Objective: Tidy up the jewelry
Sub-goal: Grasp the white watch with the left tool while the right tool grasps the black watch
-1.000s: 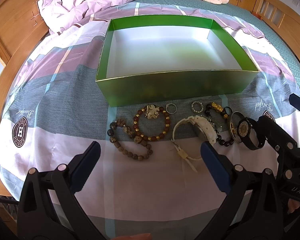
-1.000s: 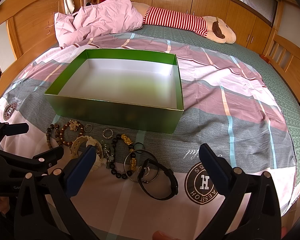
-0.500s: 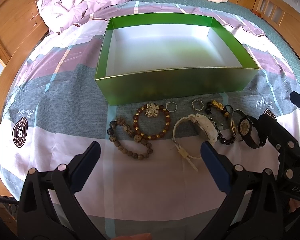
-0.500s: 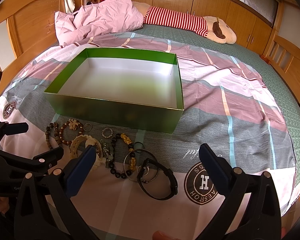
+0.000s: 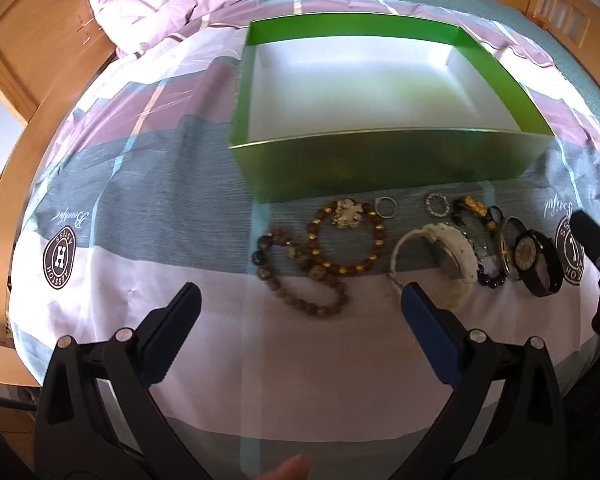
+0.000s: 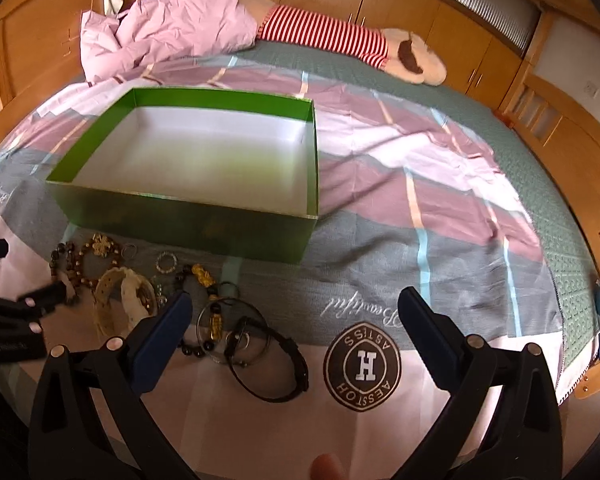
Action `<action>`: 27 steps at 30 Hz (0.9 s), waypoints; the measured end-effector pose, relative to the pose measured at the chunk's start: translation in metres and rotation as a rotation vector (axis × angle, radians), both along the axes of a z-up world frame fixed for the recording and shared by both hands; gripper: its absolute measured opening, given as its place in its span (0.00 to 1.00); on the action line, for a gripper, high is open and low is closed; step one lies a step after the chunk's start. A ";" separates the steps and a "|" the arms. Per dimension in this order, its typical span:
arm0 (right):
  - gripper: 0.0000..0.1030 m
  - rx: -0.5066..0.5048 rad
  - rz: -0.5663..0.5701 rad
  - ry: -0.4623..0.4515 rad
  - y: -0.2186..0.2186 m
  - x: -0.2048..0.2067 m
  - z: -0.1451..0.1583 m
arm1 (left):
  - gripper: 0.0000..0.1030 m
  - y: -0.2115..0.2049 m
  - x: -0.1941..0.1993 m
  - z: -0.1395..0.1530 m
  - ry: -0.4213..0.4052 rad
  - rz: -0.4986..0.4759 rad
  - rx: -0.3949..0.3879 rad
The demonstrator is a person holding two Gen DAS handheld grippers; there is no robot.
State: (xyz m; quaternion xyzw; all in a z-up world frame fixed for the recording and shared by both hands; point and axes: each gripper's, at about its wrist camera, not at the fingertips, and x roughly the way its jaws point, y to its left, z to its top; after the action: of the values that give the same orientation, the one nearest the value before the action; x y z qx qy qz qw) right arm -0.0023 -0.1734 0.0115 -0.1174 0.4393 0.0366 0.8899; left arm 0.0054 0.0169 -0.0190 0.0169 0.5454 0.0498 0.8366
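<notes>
An empty green box [image 5: 380, 168] with a white inside stands on the bed; it also shows in the right wrist view [image 6: 188, 224]. In front of it lies a row of jewelry: a dark bead strand [image 5: 296, 280], a brown-and-gold bead bracelet [image 5: 346, 242], a cream watch [image 5: 452, 256], small rings [image 5: 385, 206] and a black watch [image 5: 538, 258], which also shows in the right wrist view [image 6: 276, 360]. My left gripper [image 5: 300, 328] is open and empty, just short of the bead strand. My right gripper [image 6: 292, 336] is open and empty above the black watch.
The bed has a striped sheet with round logo prints [image 6: 362, 362]. A crumpled pink quilt [image 6: 164, 32] and a striped plush toy [image 6: 340, 42] lie at the far end. Wooden bed rails [image 5: 16, 92] and cabinets surround the bed.
Both grippers have shifted slightly toward the jewelry row and stayed open. The right gripper moved a little left, over the black watch. Nothing has been picked up.
</notes>
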 end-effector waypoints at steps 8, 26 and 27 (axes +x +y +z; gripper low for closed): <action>0.79 0.019 0.041 0.084 0.000 0.004 -0.005 | 0.66 0.009 0.006 0.010 0.018 -0.028 -0.197; 0.41 -0.011 -0.004 0.291 -0.028 0.017 -0.067 | 0.14 -0.039 0.035 -0.043 0.168 -0.121 -0.180; 0.29 0.004 0.003 0.295 -0.028 0.016 -0.068 | 0.13 -0.039 0.034 -0.042 0.164 -0.124 -0.175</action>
State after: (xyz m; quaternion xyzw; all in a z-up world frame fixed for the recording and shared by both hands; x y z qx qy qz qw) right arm 0.0136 -0.2016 -0.0565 -0.1096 0.5651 0.0559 0.8158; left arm 0.0390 -0.0216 -0.0611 -0.0184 0.6119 -0.0511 0.7890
